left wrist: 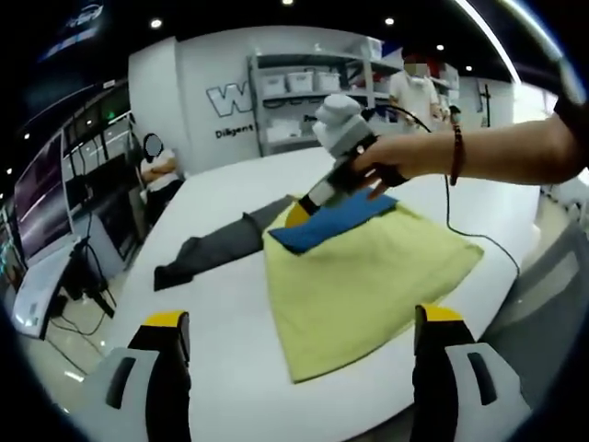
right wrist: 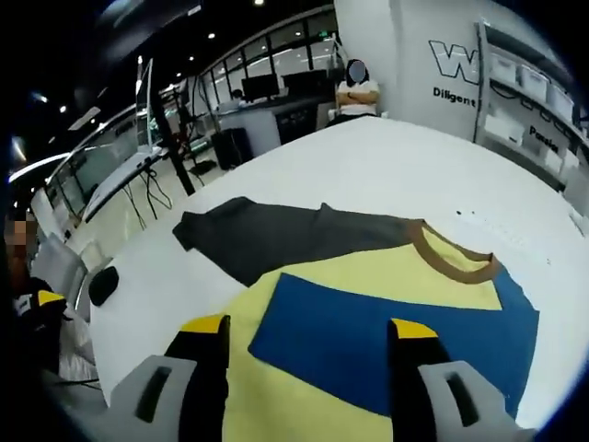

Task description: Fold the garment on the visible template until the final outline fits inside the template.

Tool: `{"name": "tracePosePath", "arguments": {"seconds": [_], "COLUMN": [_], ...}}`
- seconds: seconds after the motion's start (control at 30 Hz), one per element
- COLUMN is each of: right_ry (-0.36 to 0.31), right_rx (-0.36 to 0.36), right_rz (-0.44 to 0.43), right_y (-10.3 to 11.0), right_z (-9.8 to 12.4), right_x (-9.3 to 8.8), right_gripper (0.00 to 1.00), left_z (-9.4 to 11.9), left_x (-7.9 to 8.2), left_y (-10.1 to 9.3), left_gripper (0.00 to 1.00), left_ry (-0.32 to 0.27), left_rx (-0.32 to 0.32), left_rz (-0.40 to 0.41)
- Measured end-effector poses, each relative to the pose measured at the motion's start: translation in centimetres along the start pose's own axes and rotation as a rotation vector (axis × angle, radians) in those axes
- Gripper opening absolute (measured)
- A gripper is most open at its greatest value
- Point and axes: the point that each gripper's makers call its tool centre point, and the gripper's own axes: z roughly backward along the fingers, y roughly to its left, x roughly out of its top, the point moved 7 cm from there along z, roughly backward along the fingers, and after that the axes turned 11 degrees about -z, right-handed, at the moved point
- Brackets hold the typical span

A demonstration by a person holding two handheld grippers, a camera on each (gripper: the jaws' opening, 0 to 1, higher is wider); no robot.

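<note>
Here, left tool (left wrist: 299,345) jaws spread apart, nothing between them, held off the white round bench (left wrist: 221,304). Ahead of it lies the yellow T-shirt with dark grey sleeve and brown collar (left wrist: 359,276), flat on the bench, a blue rectangular template sheet (left wrist: 336,223) on its far part. Right tool (right wrist: 308,354) also released, jaws wide, hovering just over the near edge of the template sheet (right wrist: 386,336). Grey sleeve stretches beyond it. A person's hand (left wrist: 386,166) carries the right tool above the collar.
</note>
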Motion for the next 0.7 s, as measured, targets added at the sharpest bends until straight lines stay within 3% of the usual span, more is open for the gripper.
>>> {"name": "tracePosePath", "arguments": {"seconds": [0.13, 0.3, 0.7], "right_ry": [-0.015, 0.0, -0.023], "right_rx": [-0.026, -0.054, -0.156], "right_rz": [-0.034, -0.084, -0.12], "right_y": [-1.8, -4.0, -9.0], "right_z": [1.5, 3.2, 6.6], "right_x": [-0.7, -1.4, -2.2], "right_gripper": [0.75, 0.88, 0.91], "left_z": [-0.1, -0.1, -0.2], "left_x": [-0.1, -0.2, -0.3], "left_y": [-0.1, 0.0, 0.2], "left_gripper": [0.99, 0.99, 0.99], "left_ry": [0.009, 0.016, 0.017], "left_rx": [-0.008, -0.002, -0.001], "left_rz": [0.002, -0.009, -0.01]}}
